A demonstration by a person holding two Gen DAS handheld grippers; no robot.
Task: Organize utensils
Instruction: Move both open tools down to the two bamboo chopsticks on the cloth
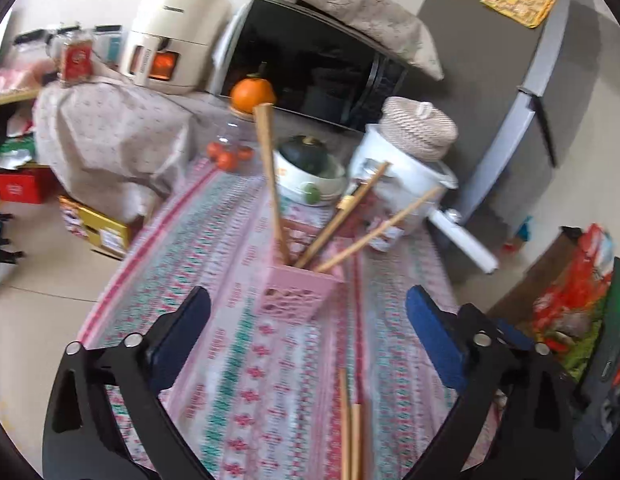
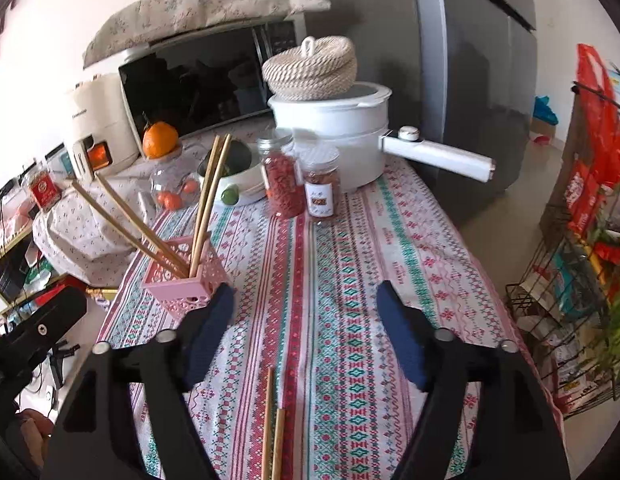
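Both my claws stand wide apart and empty: left claw (image 1: 307,312), right claw (image 2: 305,308). The pink holder (image 1: 295,294) stands on the tabletop (image 1: 237,360) just beyond my left claw, with chopsticks (image 1: 269,184) leaning in it. Two loose chopsticks (image 2: 271,432) lie near, between my right claw's fingers (image 2: 402,340).

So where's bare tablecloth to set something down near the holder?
Free: the patterned tablecloth between the pink lattice holder and the table's right edge, in front of the two red-filled jars. Crowded: the back, with the jars, white pot and green-squash bowl. Loose wooden chopsticks lie nearest.
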